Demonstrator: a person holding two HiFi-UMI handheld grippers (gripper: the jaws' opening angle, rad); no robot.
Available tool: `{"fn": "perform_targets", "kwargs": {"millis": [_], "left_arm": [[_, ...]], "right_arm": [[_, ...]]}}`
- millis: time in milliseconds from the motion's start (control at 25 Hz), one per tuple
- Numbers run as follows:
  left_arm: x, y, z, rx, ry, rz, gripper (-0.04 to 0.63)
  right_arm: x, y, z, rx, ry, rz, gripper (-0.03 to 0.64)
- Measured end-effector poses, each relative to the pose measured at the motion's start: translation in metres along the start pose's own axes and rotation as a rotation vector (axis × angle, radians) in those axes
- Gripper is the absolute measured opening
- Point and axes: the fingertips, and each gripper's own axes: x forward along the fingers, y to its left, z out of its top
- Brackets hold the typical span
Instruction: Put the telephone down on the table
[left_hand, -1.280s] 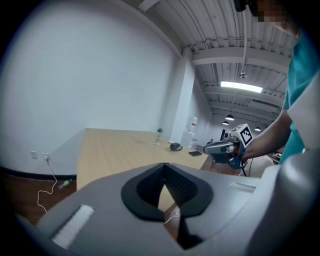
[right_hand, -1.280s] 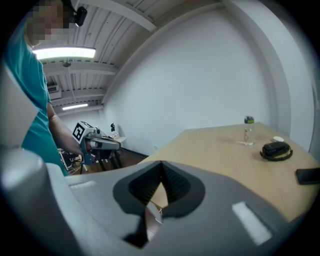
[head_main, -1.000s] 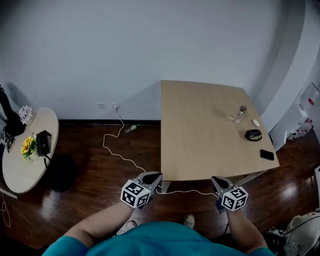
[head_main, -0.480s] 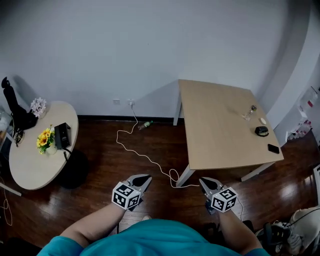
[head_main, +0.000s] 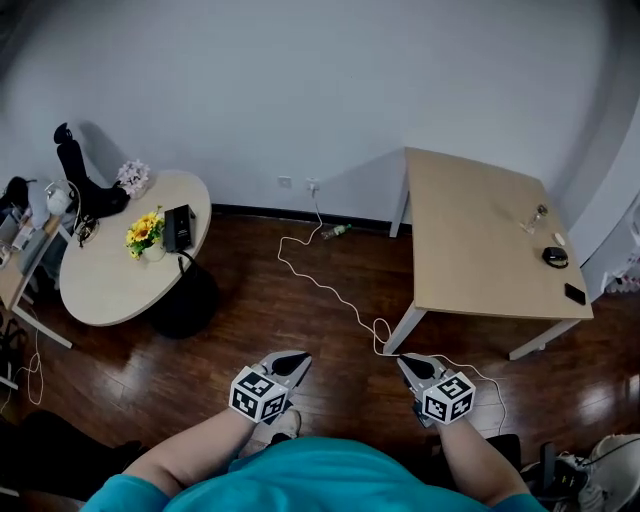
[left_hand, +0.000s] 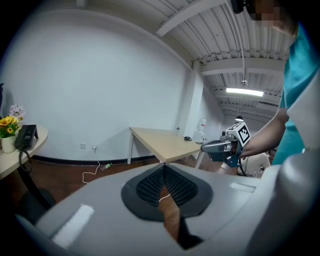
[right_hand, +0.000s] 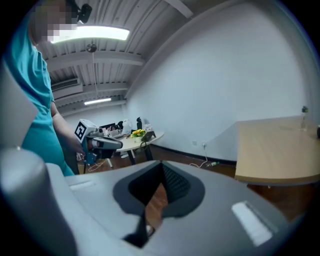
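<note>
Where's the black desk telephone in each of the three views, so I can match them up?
Head view: the black desk telephone sits at the left, on the round beige table.
Left gripper view: the telephone is at the far left edge, on that table.
Right gripper view: the telephone is tiny, left of centre, hard to make out.
Shared landmark: the yellow flowers beside it.

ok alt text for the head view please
Seen from above, a person in a teal shirt holds the left gripper and right gripper, both shut and empty, over a dark wood floor. A round table at left bears a black telephone and yellow flowers; a rectangular wooden table stands at right.
</note>
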Motion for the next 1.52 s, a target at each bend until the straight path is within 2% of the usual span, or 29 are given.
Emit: {"fn": "perform_targets", "kwargs": {"millis": [240,480,640,920,1120,1520], "left_arm": [[-0.058,0.019,-0.027,0.002,-0.006,-0.02,0.006],[-0.124,0.057,-0.043,0.052,0.001,-0.076,0.006],[-0.153,0.079,-0.054,0.001,0.0,-0.071,0.005],[-0.16,0.081,-0.052,-0.039,-0.05,-0.022,0.005],[-0.154,0.072,-0.049,-0.026,-0.052,-0.014,0.006],[-0.145,0.067,-0.046,-0.024,-0.044,-0.008,0.006]], "right_arm": [[0.021,0.063,-0.02,0.02,0.022,-0.01,0.003],[0.067,0.137,-0.024,0.091,0.007,-0.037,0.002],[0.089,0.174,-0.015,0.096,0.005,-0.019,0.002],[0.095,0.182,-0.012,0.058,0.047,0.027,0.002],[0.094,0.174,-0.015,0.032,0.082,0.054,0.002],[0.089,0.159,-0.007,0.017,0.069,0.059,0.002]]}}
